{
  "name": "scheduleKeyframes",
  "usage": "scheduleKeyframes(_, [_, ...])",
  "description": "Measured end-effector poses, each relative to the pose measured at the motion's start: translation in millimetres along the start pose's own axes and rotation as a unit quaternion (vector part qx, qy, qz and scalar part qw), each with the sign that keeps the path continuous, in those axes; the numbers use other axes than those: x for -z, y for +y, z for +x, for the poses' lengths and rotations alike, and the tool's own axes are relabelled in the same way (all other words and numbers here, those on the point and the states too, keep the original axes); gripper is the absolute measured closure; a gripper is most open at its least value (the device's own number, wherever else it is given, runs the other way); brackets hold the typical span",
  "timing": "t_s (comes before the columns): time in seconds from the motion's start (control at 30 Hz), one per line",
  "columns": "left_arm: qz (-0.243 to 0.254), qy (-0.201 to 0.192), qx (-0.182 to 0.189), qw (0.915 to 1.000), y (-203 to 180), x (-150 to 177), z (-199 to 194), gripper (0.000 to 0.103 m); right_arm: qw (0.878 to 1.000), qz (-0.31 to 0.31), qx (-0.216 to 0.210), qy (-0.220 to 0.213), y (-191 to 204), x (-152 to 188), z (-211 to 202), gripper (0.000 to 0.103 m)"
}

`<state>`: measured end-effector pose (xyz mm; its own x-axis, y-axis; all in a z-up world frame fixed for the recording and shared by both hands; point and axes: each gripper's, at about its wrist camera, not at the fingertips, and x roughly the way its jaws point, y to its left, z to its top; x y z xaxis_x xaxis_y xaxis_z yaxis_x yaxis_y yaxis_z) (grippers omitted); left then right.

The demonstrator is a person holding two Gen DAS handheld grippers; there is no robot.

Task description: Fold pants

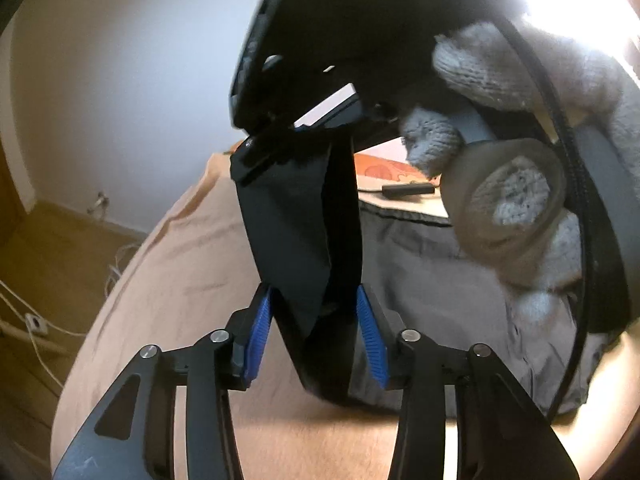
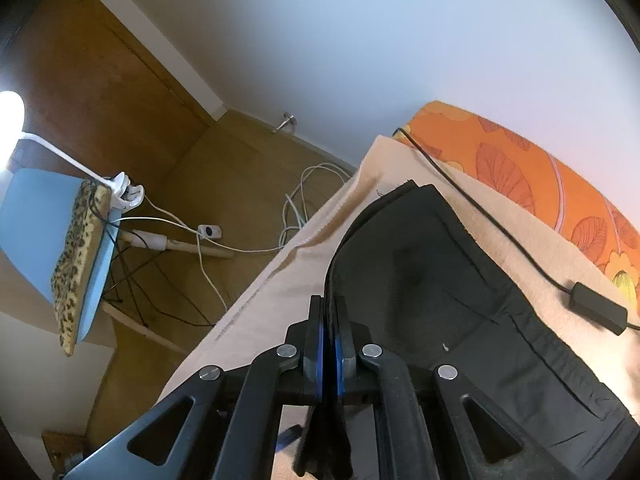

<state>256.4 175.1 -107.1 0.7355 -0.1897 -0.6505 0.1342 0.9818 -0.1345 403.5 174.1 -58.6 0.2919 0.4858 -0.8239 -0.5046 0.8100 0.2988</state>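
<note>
A bed [image 2: 280, 276] covered in a beige sheet fills the lower part of both views, with a wooden floor [image 2: 224, 168] and a pale wall beyond it. In the left wrist view, nearest the camera, the left gripper [image 1: 316, 320] has its jaws apart, the blue pads clear of a hanging strip of the black pants [image 1: 304, 232] that dangles between them. That strip runs up toward 12 o'clock into the right gripper [image 1: 260, 156], whose jaws are clamped together on the cloth, and a hand in a grey knitted glove [image 1: 516, 112] grips the tool at 2 o'clock. More dark fabric lies on the bed at 3 o'clock. In the right wrist view the closed jaws pinch the pants' folded edge at 6 o'clock, while the rest of the garment spreads flat toward 4 o'clock. Farther off, a black cable with an adapter [image 2: 596, 312] lies at 3 o'clock beside an orange patterned pillow [image 2: 532, 176], and white cords [image 2: 304, 200] trail across the floor at 10 o'clock.
</note>
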Motion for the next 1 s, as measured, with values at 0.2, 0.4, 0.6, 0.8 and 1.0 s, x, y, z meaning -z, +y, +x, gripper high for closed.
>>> scheduleKeyframes(0.2, [-0.027,0.0,-0.006,0.9996,2.8,-2.9,5.8,0.057,1.0,0.009,0.006,-0.02,-8.0,6.4,-16.7,0.102])
scheduleKeyframes(0.4, [-0.019,0.005,0.045,0.9988,-0.2,10.7,-18.3,0.057,0.996,0.038,0.015,-0.075,-36.4,45.4,-57.3,0.102])
scheduleKeyframes(0.6, [-0.036,0.012,0.073,0.9966,1.0,17.6,-45.5,0.057,0.989,0.075,0.033,-0.124,-75.8,106.8,-108.7,0.102])
scheduleKeyframes(0.8, [-0.019,0.048,0.078,0.9956,-28.7,14.3,-35.1,0.057,0.981,0.119,0.043,-0.145,-114.6,174.6,-148.4,0.102])
scheduleKeyframes(1.0, [0.004,0.081,0.065,0.9946,-67.6,19.0,-16.5,0.057,0.976,0.169,0.026,-0.134,-142.2,217.7,-144.9,0.102])
